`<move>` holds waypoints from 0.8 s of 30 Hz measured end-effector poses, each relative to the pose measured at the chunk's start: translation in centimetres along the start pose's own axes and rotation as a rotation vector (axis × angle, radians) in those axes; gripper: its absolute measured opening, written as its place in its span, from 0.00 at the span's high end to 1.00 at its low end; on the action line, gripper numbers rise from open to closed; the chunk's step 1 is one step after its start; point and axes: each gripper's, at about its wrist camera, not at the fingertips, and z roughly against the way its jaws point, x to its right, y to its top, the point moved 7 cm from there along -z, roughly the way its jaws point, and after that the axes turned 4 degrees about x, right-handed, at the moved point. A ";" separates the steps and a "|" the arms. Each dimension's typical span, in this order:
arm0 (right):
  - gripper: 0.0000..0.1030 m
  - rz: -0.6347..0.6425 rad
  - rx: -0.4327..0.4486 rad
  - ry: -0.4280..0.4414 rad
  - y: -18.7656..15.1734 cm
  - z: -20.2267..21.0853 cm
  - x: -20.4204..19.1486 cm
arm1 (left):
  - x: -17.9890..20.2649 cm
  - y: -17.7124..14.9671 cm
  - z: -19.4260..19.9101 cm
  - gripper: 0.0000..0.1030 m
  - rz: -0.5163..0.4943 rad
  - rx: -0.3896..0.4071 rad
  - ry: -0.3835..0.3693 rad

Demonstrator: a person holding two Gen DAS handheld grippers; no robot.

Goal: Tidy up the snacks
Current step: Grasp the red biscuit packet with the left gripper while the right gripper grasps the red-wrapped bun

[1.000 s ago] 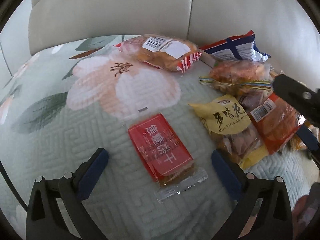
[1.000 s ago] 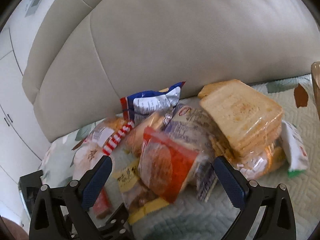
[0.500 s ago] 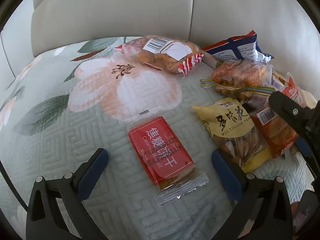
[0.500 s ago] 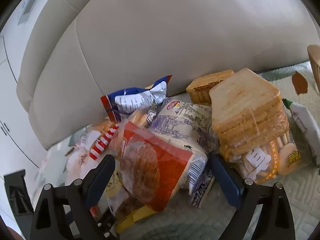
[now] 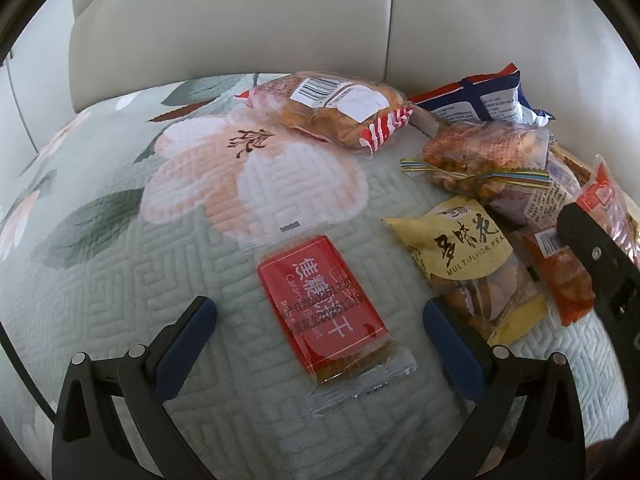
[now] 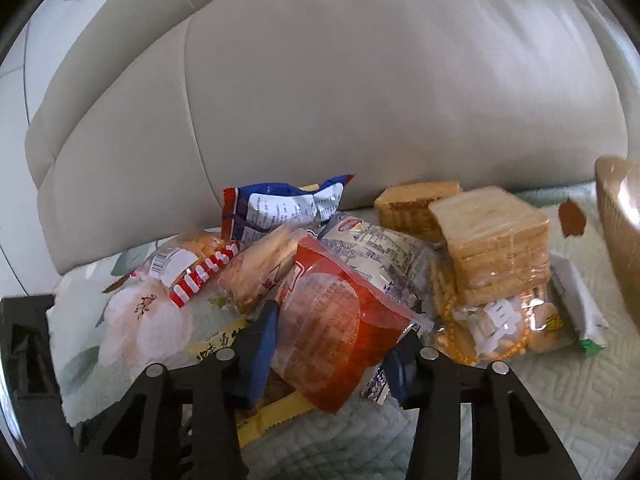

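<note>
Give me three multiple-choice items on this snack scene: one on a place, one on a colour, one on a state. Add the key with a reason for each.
1. Where does the red caramel biscuit pack lie?
A. On the quilted floral cover, apart from the pile
B. On top of the toast stack
C. Inside the wooden bowl

2. What colour is the peanut bag printed "MULTIFLAVOR"?
A. Green
B. Yellow
C. Purple

3. How does the right gripper stand?
A. Wide open above the cover
B. Closed on the orange-red snack bag
C. Closed on the blue chip bag

Key: 1 A, it lies alone on the cover between the open fingers of the left gripper; 2 B, its label is yellow; 3 B, the jaws have just been closing and the blue pads press on both sides of the bag.
</note>
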 end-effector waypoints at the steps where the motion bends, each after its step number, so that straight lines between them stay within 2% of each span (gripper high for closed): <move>1: 0.59 0.014 0.002 -0.007 -0.1 0.1 -0.2 | 0.0 -0.1 0.1 0.00 0.002 0.001 -0.001; 6: 0.63 0.012 -0.007 -0.002 -0.6 1.1 0.0 | 0.1 -0.2 0.3 0.00 0.003 0.002 0.000; 13: 0.63 -0.124 -0.049 0.045 -1.3 1.6 2.4 | -0.1 0.2 -0.1 0.00 0.038 -0.022 0.017; 14: 0.63 -0.132 -0.053 0.052 -1.4 1.5 2.3 | -0.2 0.2 -0.1 0.02 0.049 -0.026 0.009; 16: 0.64 -0.143 -0.062 0.058 -1.5 1.6 2.4 | -0.7 0.5 0.5 0.26 0.071 -0.003 0.013; 17: 0.64 -0.143 -0.066 0.060 -1.6 1.7 2.4 | -1.0 0.6 0.8 0.51 0.083 0.012 0.001; 18: 0.64 -0.143 -0.070 0.061 -1.7 1.7 2.3 | -1.3 0.8 1.1 0.67 0.106 0.022 -0.020; 20: 0.64 -0.145 -0.078 0.068 -1.9 1.9 2.4 | -2.3 0.9 1.2 0.69 0.182 0.019 -0.063; 23: 0.66 -0.147 -0.089 0.075 -2.1 2.0 2.4 | -2.5 1.0 1.3 0.69 0.224 0.024 -0.108; 24: 0.66 -0.147 -0.093 0.078 -2.2 2.1 2.4 | -2.7 1.1 1.4 0.69 0.264 0.028 -0.158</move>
